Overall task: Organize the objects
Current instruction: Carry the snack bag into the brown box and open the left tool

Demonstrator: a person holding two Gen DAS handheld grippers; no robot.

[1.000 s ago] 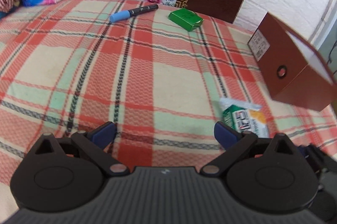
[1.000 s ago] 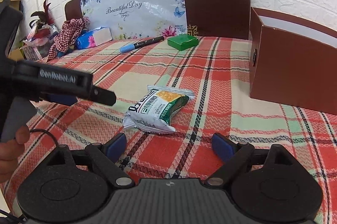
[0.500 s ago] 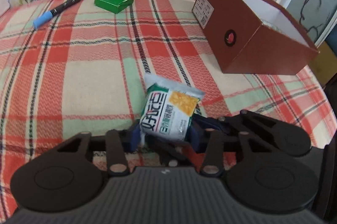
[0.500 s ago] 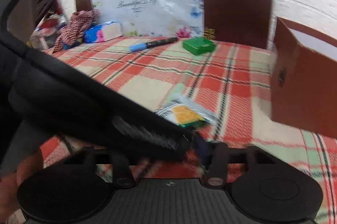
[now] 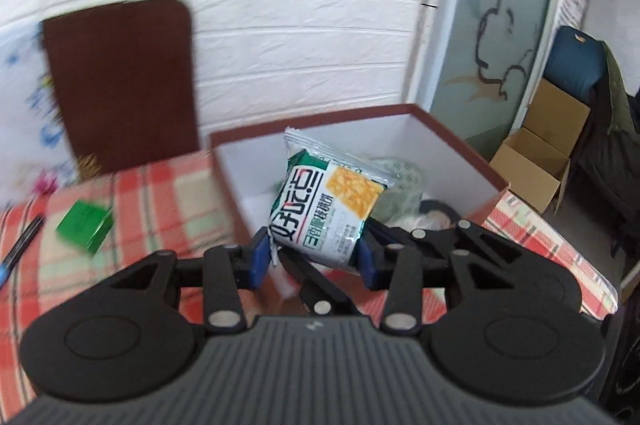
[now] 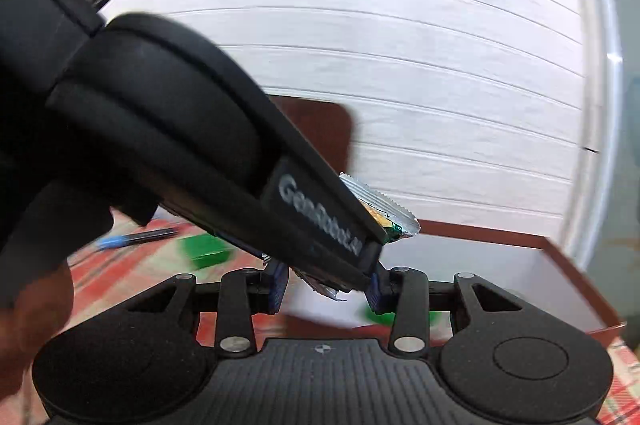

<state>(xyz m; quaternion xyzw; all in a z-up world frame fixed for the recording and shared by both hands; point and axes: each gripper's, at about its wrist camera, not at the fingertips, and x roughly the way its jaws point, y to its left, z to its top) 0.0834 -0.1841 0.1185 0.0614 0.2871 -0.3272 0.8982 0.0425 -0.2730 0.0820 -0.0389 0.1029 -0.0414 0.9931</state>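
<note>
Now both grippers, open over the surface a second ago, are clamping one snack packet (image 5: 326, 201): the left gripper (image 5: 314, 257) is pinching its lower edge and the right gripper (image 6: 326, 289) the same end, carrying it off the surface and above the open box (image 5: 460, 153), ready to drop.

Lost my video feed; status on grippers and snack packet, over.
Left gripper and right gripper both clamped on snack packet. Packet lifted at brown box opening, not released. Left tool blocks right view.
</note>
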